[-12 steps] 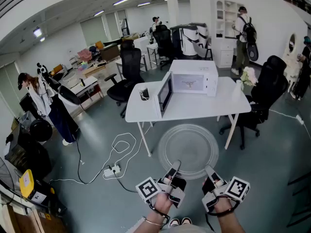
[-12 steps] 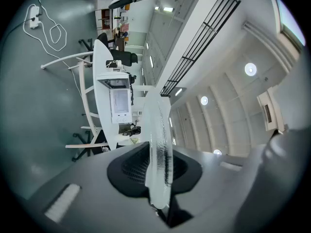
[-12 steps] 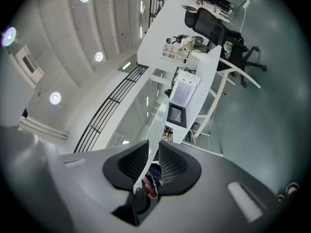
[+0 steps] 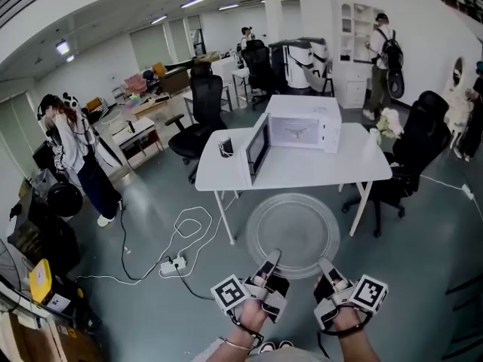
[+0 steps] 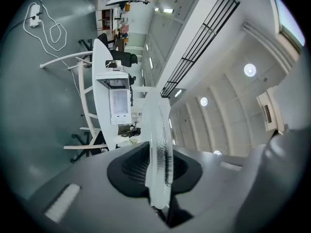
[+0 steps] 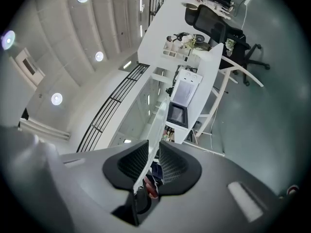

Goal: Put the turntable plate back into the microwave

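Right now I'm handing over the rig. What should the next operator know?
The left gripper is shut on the near rim of the round clear glass turntable plate.
The right gripper is shut on the same rim, beside it.
The plate is held roughly level in the air, short of the white table.
The white microwave stands on that table with its door open.
Done: plate in hand. Left: carry it over and set it inside.

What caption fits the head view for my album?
Left hand-held gripper and right hand-held gripper hold a glass plate facing the open microwave on a table.
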